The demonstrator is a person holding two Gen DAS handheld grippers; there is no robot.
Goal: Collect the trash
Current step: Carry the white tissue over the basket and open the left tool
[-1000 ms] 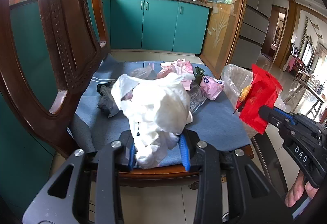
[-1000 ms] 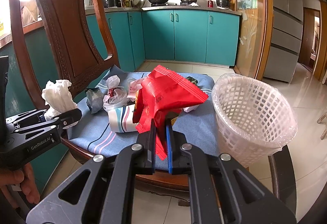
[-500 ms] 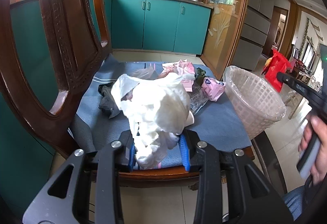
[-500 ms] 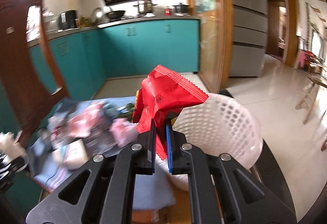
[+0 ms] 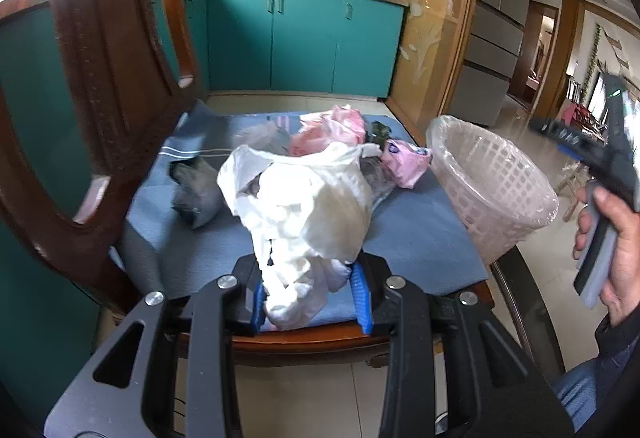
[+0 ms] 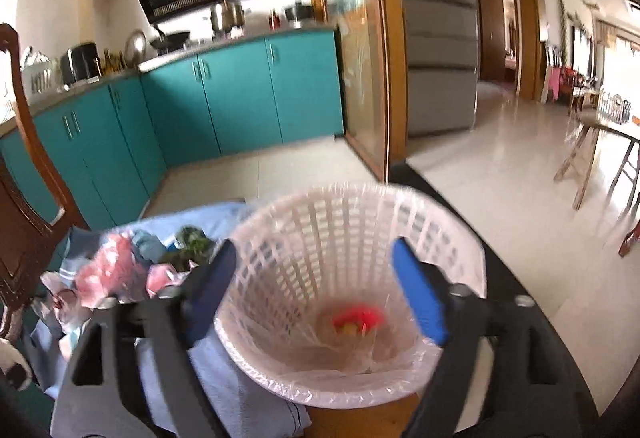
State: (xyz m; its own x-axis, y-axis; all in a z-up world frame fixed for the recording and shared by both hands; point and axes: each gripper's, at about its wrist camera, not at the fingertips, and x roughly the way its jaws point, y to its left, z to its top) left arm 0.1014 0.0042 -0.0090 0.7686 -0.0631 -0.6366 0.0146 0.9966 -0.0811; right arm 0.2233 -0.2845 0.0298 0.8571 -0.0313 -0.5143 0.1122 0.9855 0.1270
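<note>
Two states: left gripper pinches white bag; right gripper has just spread, unreadable writing.

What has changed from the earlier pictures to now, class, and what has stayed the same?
The right gripper swung from the chair to above the white basket; its jaws have just been opening, and the red wrapper now lies inside. Unchanged: the left gripper clamps the white plastic bag.
</note>
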